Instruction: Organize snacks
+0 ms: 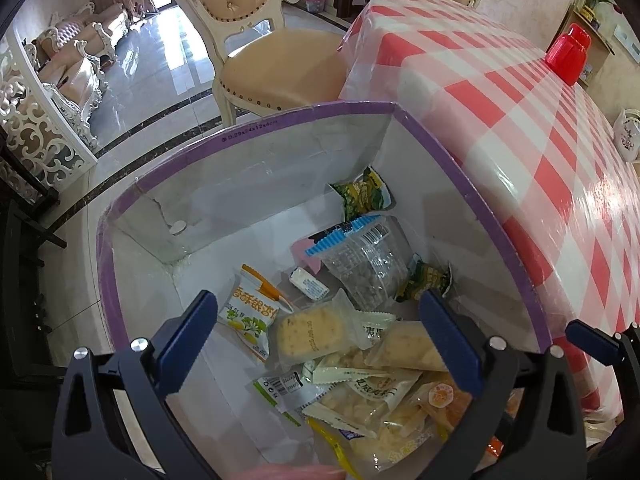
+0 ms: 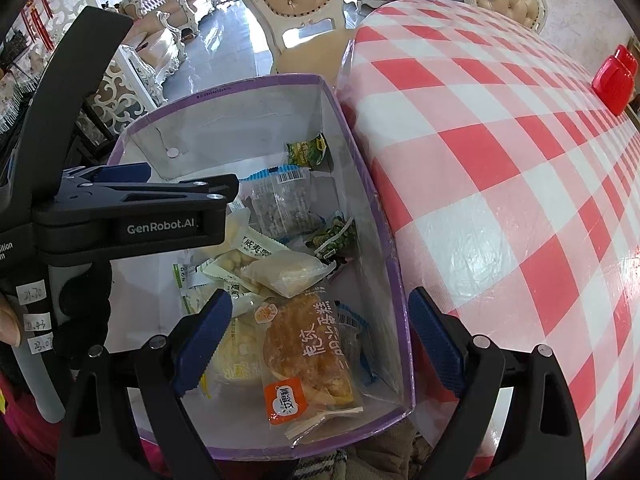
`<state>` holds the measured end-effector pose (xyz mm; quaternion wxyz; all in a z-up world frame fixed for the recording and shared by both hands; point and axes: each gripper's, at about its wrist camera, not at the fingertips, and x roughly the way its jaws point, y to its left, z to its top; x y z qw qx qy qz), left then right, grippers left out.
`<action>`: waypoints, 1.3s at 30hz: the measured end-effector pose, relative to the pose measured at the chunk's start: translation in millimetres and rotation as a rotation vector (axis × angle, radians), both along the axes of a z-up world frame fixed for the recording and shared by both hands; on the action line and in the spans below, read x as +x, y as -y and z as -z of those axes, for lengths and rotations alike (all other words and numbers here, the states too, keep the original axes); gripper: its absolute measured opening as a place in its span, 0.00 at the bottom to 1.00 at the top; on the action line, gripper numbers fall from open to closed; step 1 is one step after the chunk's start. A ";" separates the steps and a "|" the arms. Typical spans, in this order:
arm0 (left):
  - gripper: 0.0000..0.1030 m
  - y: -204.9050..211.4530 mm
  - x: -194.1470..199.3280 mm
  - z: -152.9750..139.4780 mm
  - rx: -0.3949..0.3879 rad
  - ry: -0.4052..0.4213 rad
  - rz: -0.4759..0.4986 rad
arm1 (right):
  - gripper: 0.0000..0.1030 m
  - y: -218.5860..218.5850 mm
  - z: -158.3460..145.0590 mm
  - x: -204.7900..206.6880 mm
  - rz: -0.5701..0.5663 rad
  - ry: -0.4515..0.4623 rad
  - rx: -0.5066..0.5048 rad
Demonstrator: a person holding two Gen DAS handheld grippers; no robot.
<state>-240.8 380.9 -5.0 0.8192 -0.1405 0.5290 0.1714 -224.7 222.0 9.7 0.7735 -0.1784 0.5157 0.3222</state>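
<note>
A white box with a purple rim (image 1: 280, 118) (image 2: 256, 80) sits beside the table and holds several wrapped snacks. Among them are a round cracker pack (image 1: 310, 334), a clear pack with a blue striped edge (image 1: 360, 256) (image 2: 280, 200), green packs (image 1: 362, 196) (image 2: 308, 150) and an orange cake pack (image 2: 304, 356). My left gripper (image 1: 320, 340) is open and empty above the near part of the box. My right gripper (image 2: 316, 344) is open and empty over the cake pack. The left gripper also shows in the right wrist view (image 2: 160, 200), seen from the side.
A table with a red and white checked cloth (image 1: 520, 128) (image 2: 500, 160) lies right of the box, with a red container (image 1: 568, 56) (image 2: 614, 80) at its far side. Padded chairs (image 1: 256, 40) (image 2: 304, 8) stand behind the box on a glossy tiled floor.
</note>
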 end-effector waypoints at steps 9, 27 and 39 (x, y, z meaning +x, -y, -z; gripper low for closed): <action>0.98 -0.9 1.5 1.1 0.000 -0.006 -0.002 | 0.84 0.3 1.6 -1.2 -0.004 -0.004 -0.005; 0.98 -4.8 -0.4 3.1 0.017 -0.022 -0.022 | 0.84 -6.8 2.8 5.1 0.014 0.009 -0.012; 0.98 -7.0 0.4 5.0 0.009 -0.028 -0.026 | 0.84 -11.4 8.8 2.4 0.004 -0.001 -0.021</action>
